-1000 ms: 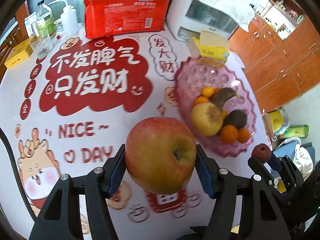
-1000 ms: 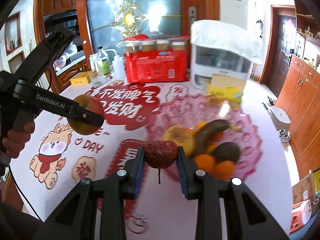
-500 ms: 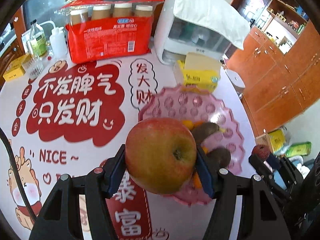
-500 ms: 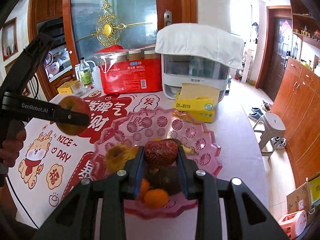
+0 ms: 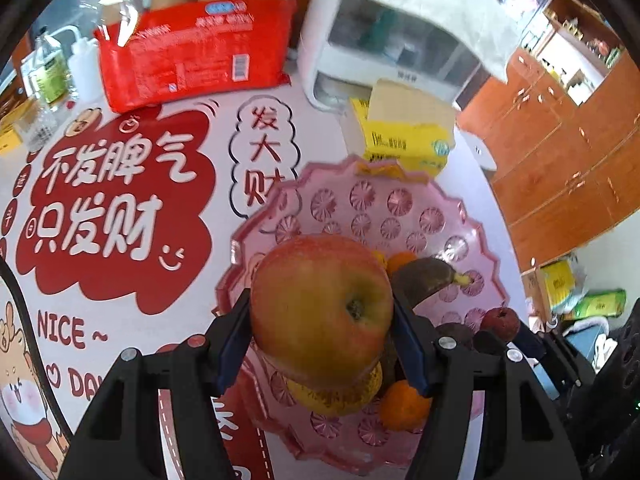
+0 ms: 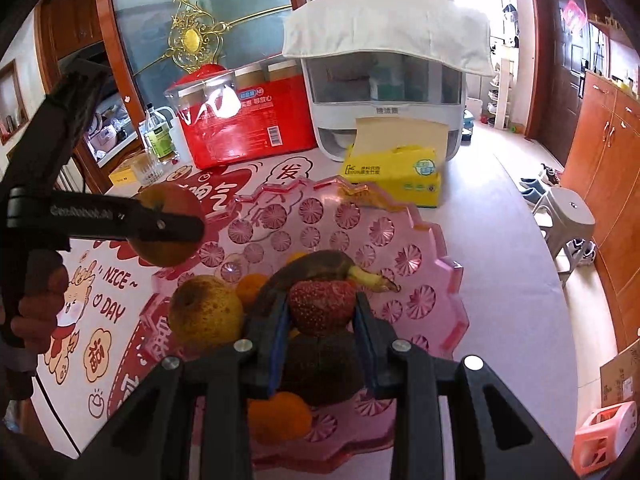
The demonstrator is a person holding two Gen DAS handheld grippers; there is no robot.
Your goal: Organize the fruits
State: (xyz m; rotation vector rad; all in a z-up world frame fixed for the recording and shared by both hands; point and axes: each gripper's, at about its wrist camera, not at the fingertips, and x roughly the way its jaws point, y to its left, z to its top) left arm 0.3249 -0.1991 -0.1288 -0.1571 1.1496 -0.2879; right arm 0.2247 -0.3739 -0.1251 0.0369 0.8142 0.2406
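Observation:
My left gripper [image 5: 322, 312] is shut on a red-yellow apple [image 5: 320, 304] and holds it above the left side of the pink fruit plate [image 5: 400, 204]. The apple also shows in the right wrist view [image 6: 170, 222]. My right gripper [image 6: 322, 308] is shut on a strawberry [image 6: 320, 306] above the fruit in the plate [image 6: 400, 240]. The plate holds a yellow pear [image 6: 206, 312], a dark banana [image 6: 320, 266], small oranges [image 6: 278, 420] and a dark avocado [image 6: 320, 368].
Behind the plate stand a yellow tissue box [image 6: 394, 172], a white appliance under a cloth [image 6: 384, 92] and a red pack of cups [image 6: 244, 120]. Bottles and a glass [image 6: 146, 168] stand at the far left. The table edge runs along the right.
Both grippers have moved in over the plate with their fruit. The apple has shifted from beside the plate to above its left part; the strawberry hangs lower over the banana.

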